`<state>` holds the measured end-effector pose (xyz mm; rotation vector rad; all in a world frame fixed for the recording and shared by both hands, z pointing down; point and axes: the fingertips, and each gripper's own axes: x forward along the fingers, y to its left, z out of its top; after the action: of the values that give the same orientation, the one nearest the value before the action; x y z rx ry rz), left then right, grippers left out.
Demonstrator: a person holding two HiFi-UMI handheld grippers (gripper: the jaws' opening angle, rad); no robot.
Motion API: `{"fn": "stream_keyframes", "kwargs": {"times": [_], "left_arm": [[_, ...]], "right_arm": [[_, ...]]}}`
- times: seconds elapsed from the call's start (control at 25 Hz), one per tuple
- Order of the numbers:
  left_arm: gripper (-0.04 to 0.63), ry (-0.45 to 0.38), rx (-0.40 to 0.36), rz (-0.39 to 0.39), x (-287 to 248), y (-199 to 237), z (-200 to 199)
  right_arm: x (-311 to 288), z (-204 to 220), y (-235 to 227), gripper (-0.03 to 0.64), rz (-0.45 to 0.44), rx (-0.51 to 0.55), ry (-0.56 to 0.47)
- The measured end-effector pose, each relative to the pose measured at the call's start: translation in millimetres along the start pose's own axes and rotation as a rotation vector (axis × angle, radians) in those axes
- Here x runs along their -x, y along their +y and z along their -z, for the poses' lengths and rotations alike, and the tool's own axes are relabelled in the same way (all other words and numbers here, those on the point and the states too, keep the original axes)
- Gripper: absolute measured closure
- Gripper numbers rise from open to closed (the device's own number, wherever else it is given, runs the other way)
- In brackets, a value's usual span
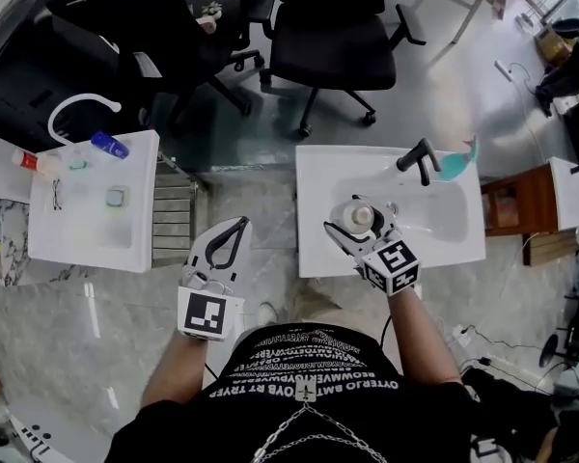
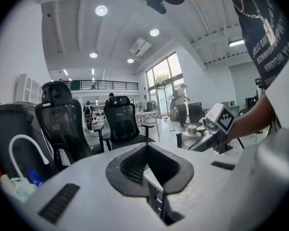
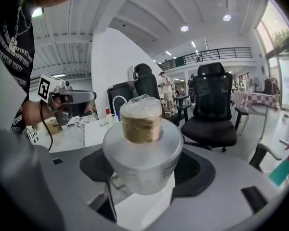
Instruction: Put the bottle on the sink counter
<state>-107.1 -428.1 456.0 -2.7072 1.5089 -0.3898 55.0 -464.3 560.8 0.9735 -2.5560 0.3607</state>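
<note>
**Firmly gripped: bottle over the sink counter**

Right tongs are clamped on the frosted bottle. Its tan cap points up, and it sits over the white sink counter at the basin's left edge, near the black faucet. Whether the bottle's base touches the counter cannot be told. Left tongs are closed on nothing, over the floor gap between this counter and a second sink counter.

Frosted translucent bottle with tan cap, white sink counter, black office chair
</note>
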Motion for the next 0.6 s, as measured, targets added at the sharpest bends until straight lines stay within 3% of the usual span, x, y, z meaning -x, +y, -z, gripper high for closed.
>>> {"fn": "stream_keyframes", "kwargs": {"times": [0.6], "left_arm": [[0.589,0.059,-0.016,-0.066,8.0,7.7,8.4]], "right_arm": [[-75.5,141.5,-1.1,0.281,-0.036,-0.082,0.231]]}}
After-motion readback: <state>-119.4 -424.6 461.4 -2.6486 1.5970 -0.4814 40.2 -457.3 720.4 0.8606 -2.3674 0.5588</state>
